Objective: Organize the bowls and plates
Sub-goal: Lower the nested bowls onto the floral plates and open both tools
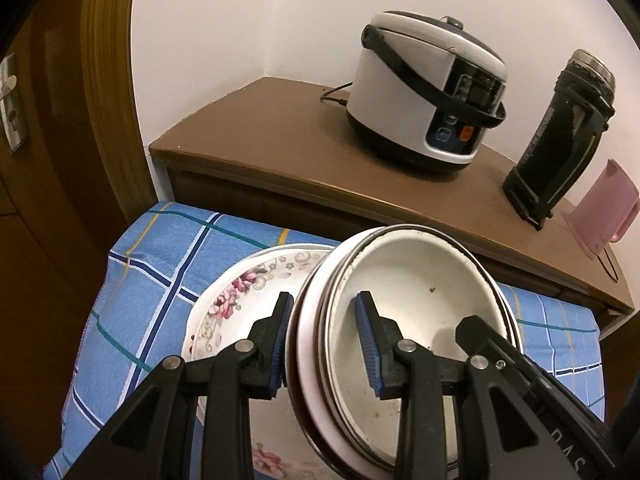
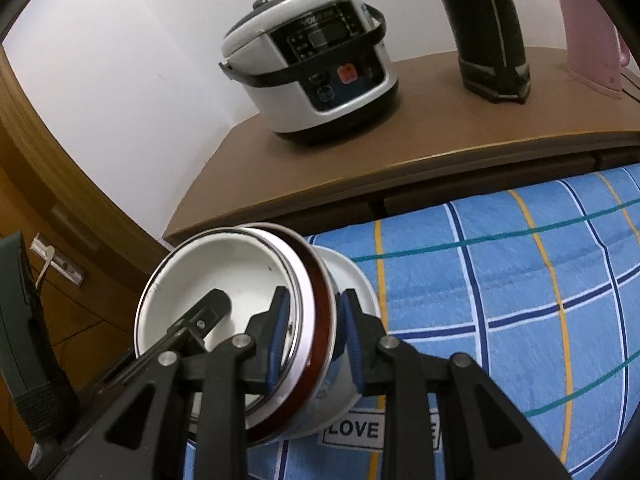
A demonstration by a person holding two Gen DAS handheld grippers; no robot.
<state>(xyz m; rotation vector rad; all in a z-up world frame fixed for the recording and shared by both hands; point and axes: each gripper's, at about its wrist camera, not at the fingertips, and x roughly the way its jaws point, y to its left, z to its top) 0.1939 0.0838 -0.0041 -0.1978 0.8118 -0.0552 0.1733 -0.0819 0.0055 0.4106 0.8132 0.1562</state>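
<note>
Above the blue plaid tabletop (image 1: 152, 264), both claws are pinching opposite rims of one nested bowl stack (image 1: 408, 320), carrying it tilted. Left claw (image 1: 324, 332) is partly closed on the near-left rim, right claw (image 2: 316, 336) partly closed on the other side. Floral plate (image 1: 248, 292) is lying directly below-left, likely the landing spot. Stack is looking white enamel, dark-rimmed, slightly speckled.

Each camera sits just behind its own gripper fingers, angled downward and close to the stacked bowls (image 1: 416, 320). The left wrist view looks from the bowls' left rim, the right wrist view from their right. Both share the bowls, rice cooker (image 1: 428, 96) and blue checked cloth (image 2: 520, 280).
</note>
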